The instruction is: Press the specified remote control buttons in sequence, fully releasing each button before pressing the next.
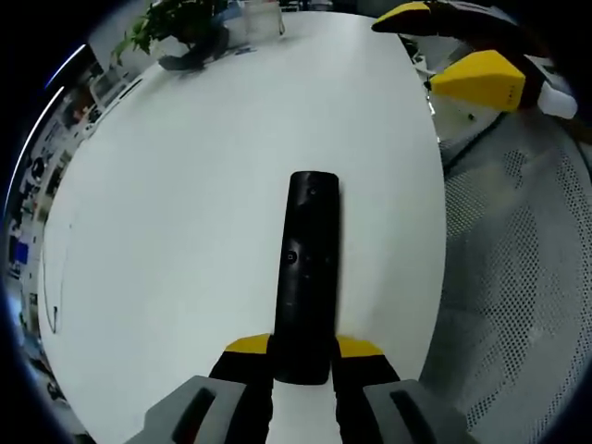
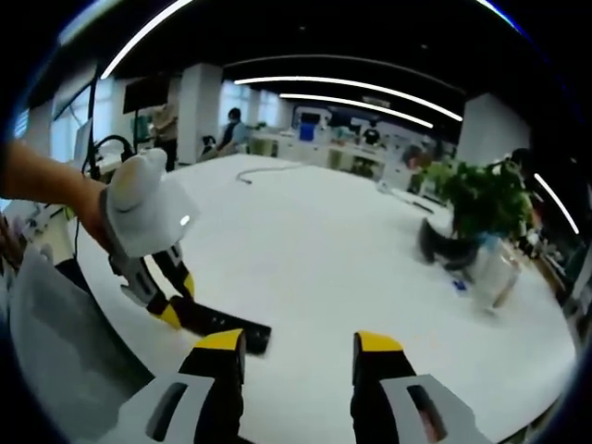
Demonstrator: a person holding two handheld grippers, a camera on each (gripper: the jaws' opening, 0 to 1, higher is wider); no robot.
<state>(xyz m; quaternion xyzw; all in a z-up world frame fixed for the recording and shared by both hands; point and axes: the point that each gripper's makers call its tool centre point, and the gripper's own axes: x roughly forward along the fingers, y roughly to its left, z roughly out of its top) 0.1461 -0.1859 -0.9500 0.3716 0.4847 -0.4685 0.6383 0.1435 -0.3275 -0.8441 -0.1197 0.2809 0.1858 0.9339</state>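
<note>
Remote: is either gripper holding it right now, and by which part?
The left gripper is shut on the near end of the black remote, which lies on the white table. The right gripper is open and holds nothing.

Left gripper [image 1: 302,356] and right gripper [image 2: 299,356] match — black fingers, yellow tips, grey housings with dark slots. Person's hand [image 2: 139,217] wears a white glove; forearm bare.

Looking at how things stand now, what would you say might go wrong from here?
1. The left gripper clamps only the near end of the remote, so a press further along might tip it.
2. The right gripper hangs open and off to the side; its wide jaws could hit neighbouring buttons.
3. The remote lies near the table edge.
</note>
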